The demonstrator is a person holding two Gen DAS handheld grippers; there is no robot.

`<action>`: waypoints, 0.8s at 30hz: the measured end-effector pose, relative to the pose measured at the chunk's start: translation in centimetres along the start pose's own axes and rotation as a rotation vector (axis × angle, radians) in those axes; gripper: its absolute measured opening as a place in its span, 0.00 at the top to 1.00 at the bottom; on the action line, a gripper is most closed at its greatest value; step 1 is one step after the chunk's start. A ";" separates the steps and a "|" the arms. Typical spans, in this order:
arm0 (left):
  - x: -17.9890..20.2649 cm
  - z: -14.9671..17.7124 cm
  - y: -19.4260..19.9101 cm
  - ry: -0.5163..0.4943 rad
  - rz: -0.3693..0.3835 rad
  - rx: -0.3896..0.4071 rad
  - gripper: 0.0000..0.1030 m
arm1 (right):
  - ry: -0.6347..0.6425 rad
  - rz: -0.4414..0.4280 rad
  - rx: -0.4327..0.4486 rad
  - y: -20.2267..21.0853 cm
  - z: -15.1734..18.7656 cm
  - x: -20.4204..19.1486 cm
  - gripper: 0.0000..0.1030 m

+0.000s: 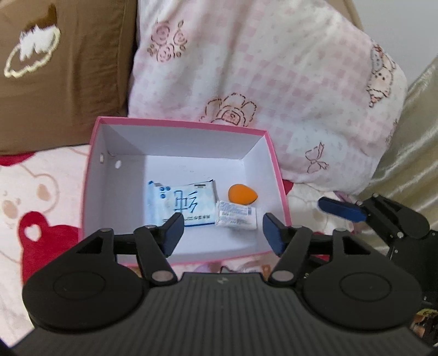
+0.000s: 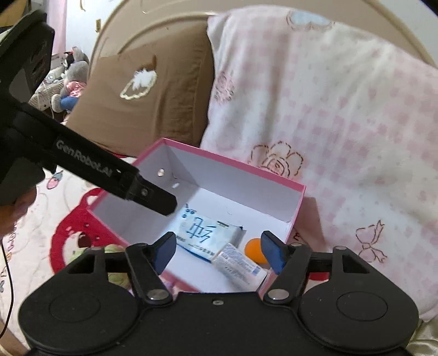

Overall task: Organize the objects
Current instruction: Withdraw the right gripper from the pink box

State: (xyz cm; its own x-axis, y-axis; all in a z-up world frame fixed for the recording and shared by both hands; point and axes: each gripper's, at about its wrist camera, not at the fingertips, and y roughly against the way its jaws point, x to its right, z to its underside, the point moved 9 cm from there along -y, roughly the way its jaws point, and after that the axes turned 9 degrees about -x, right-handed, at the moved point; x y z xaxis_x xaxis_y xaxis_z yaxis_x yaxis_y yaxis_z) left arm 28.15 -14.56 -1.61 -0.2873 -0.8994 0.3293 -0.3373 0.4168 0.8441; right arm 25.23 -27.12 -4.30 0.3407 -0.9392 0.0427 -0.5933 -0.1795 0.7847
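Brown cushion point(image 1: 54, 82), pink checked pillow point(image 1: 273, 82), teddy-print blanket point(image 1: 35, 208), plush toys point(image 2: 71, 79)

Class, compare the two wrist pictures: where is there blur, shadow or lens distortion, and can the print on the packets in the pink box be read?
Left wrist view: pink box fairly sharp, its left inner wall shaded; brown cushion smeared; tissue pack print large but soft.
Right wrist view: softer overall; small white packet print unreadable; headboard bowed by the fisheye; orange sponge half hidden behind a fingertip.

Matt cardboard box point(image 1: 94, 175), glossy plastic tissue pack point(image 1: 186, 204), soft cloth pillow point(image 1: 273, 82)
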 end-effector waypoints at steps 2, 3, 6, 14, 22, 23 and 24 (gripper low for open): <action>-0.1 0.4 1.2 -0.006 0.012 0.017 0.35 | 0.031 0.037 0.005 0.6 0.2 -0.4 0.20; -0.2 0.6 1.8 -0.004 0.021 0.029 0.33 | 0.043 0.064 0.018 0.8 0.4 -0.7 0.16; -0.8 1.1 3.1 0.007 0.016 0.047 0.30 | 0.049 0.095 0.036 1.2 1.1 -1.5 0.15; -1.1 2.6 5.6 -0.018 -0.004 0.046 0.08 | -0.060 0.092 0.026 3.9 1.5 -2.7 0.06; -0.5 5.6 6.9 -0.051 0.047 -0.009 0.04 | -0.078 -0.020 0.032 7.9 2.3 -6.0 0.03; -0.6 5.9 7.1 -0.049 0.053 -0.009 0.04 | -0.068 -0.022 0.034 8.2 2.4 -6.4 0.03; -0.6 6.2 7.3 -0.051 0.057 -0.009 0.04 | -0.055 -0.025 0.033 8.5 2.5 -6.8 0.03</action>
State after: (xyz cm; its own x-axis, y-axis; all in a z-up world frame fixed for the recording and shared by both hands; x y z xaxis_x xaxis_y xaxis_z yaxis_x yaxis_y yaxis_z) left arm 20.28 -10.17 1.77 -0.3509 -0.8662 0.3558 -0.3106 0.4660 0.8285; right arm 16.03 -23.00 0.48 0.3153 -0.9489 -0.0112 -0.6093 -0.2115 0.7643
